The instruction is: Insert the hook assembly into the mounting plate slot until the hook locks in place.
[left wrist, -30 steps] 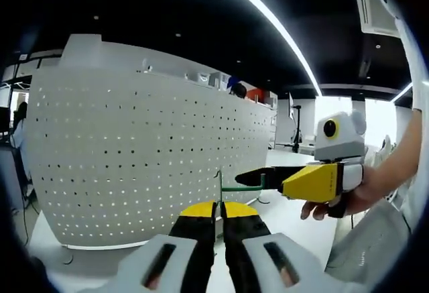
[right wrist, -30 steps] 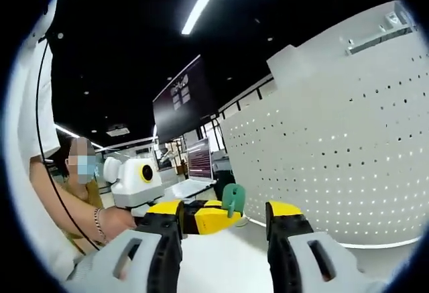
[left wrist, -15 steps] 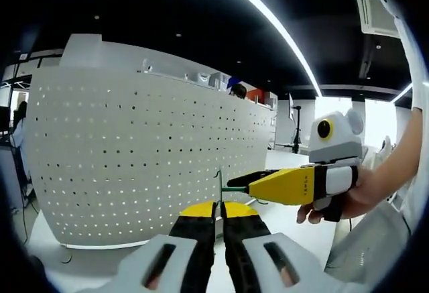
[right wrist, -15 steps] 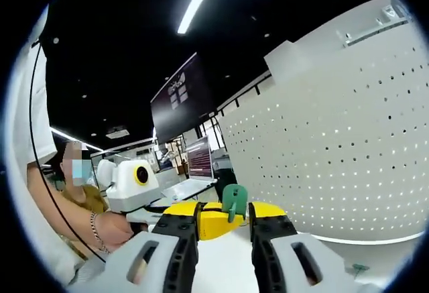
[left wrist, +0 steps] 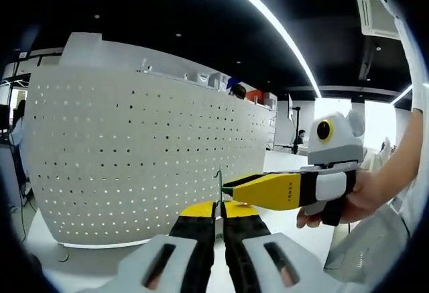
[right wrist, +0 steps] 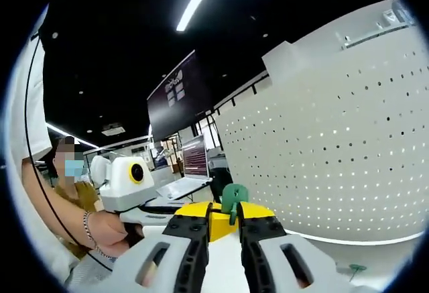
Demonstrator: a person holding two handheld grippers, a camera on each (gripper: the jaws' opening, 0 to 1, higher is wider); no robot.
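Observation:
A thin green hook (left wrist: 220,184) stands upright in my left gripper (left wrist: 218,211), whose jaws are shut on its lower end. My right gripper (left wrist: 231,188) reaches in from the right, its yellow jaws closed on the same hook. In the right gripper view the hook's green top (right wrist: 234,196) sticks up between the nearly touching jaws of my right gripper (right wrist: 224,220). The white perforated mounting plate (left wrist: 134,152) stands upright just behind the hook and curves across the right gripper view (right wrist: 335,159). The hook is clear of the plate's holes.
A person's hand (left wrist: 335,206) holds the right gripper. The white tabletop (left wrist: 80,259) runs under the plate. A small green part (right wrist: 356,267) lies on the table near the plate's base. An open laptop (right wrist: 191,169) and a dark wall screen (right wrist: 177,98) stand beyond.
My right gripper moved in toward the left one and its jaws went from wide open to shut on the green hook. The left gripper kept hold and stayed put.

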